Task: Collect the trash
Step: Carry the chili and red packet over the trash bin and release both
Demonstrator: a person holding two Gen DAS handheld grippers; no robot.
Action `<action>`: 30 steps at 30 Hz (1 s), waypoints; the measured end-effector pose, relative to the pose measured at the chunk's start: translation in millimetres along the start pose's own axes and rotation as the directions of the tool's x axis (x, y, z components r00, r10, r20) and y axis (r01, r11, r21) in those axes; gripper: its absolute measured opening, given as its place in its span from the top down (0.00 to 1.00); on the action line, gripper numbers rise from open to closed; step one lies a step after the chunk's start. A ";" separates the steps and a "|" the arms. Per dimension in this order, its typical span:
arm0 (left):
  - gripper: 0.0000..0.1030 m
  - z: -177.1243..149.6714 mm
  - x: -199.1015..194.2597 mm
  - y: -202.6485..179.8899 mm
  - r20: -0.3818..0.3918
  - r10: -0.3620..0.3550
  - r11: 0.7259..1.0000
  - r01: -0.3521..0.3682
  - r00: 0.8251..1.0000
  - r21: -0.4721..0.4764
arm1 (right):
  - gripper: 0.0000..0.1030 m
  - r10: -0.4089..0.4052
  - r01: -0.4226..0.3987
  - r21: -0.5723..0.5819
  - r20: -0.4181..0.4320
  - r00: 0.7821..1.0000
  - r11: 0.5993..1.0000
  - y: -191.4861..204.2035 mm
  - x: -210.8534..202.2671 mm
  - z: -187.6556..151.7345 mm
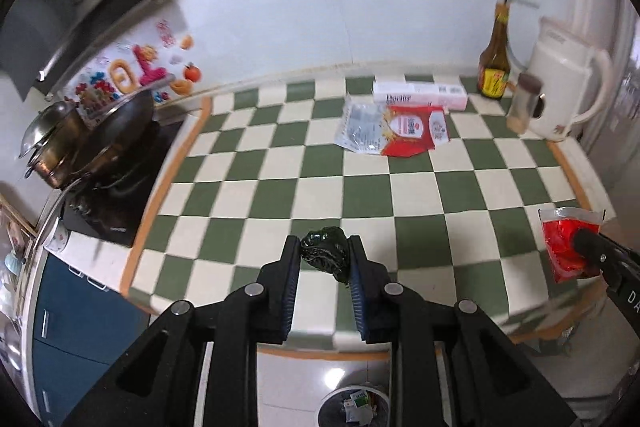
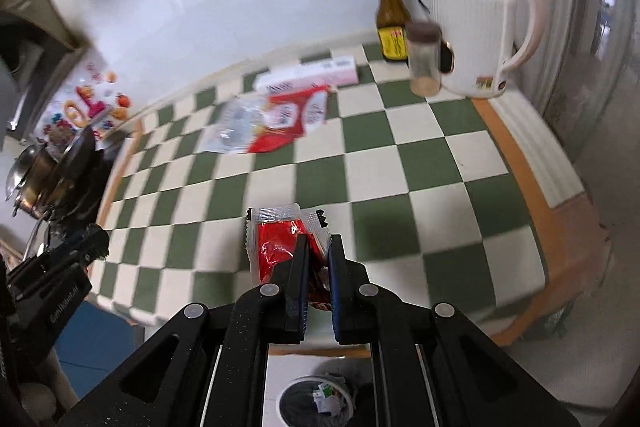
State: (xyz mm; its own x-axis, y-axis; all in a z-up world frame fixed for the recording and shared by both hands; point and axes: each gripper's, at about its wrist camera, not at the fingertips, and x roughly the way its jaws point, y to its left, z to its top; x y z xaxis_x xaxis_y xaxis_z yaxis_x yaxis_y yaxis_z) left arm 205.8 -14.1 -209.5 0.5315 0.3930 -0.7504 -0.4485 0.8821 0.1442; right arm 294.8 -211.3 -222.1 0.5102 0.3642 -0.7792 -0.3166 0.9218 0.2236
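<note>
Left gripper (image 1: 325, 259) is clamped on a crumpled dark green wad (image 1: 322, 251), pinched between both pads & held up over the near edge of the worktop (image 1: 412, 187). Right gripper (image 2: 318, 255) is tight together on a red sachet (image 2: 280, 243); its long axis runs away from me, clear sealed end pointing toward the back wall, bottom end buried between my fingers. From the left wrist cam the same sachet shows at far right, off the worktop's near right corner.

Room: wide bare checkered stretch mid-worktop. More trash sits toward the back, a red & white wrapper (image 1: 412, 131) w/ a silvery one just beside it, a white box (image 1: 420, 95) behind them along the wall. Back right corner is crowded: brown bottle (image 1: 494, 67), small jar (image 1: 524, 103), white kettle (image 1: 564, 91). Left edge drops to the stove w/ pans (image 1: 92, 139). Below the near edge, on the floor, an open bin (image 2: 316, 403) w/ scraps in it.
</note>
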 end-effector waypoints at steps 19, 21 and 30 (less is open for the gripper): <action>0.81 -183.5 -17.3 44.0 -0.164 -0.054 0.997 0.063 0.985 0.052 | 0.91 -0.052 0.055 0.014 -0.143 0.988 0.998 64.6 -85.1 -233.5; 0.81 -212.6 17.0 40.6 -0.249 -0.040 0.997 0.054 0.968 0.050 | 0.91 -0.060 0.064 0.015 -0.208 0.976 0.998 54.4 -56.9 -258.2; 0.81 -360.0 188.8 13.3 -0.568 -0.094 0.993 0.116 0.818 0.004 | 0.91 -0.077 0.123 0.072 -0.454 0.888 0.990 -7.3 111.0 -398.5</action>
State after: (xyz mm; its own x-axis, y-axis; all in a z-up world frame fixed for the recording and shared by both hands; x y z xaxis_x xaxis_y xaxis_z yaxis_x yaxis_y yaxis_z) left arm 41.5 -21.7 -581.5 0.0687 0.0910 -0.9935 -0.3811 0.9227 0.0581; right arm 35.0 -230.4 -543.6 0.1141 0.1922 -0.9747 -0.1927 0.9668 0.1681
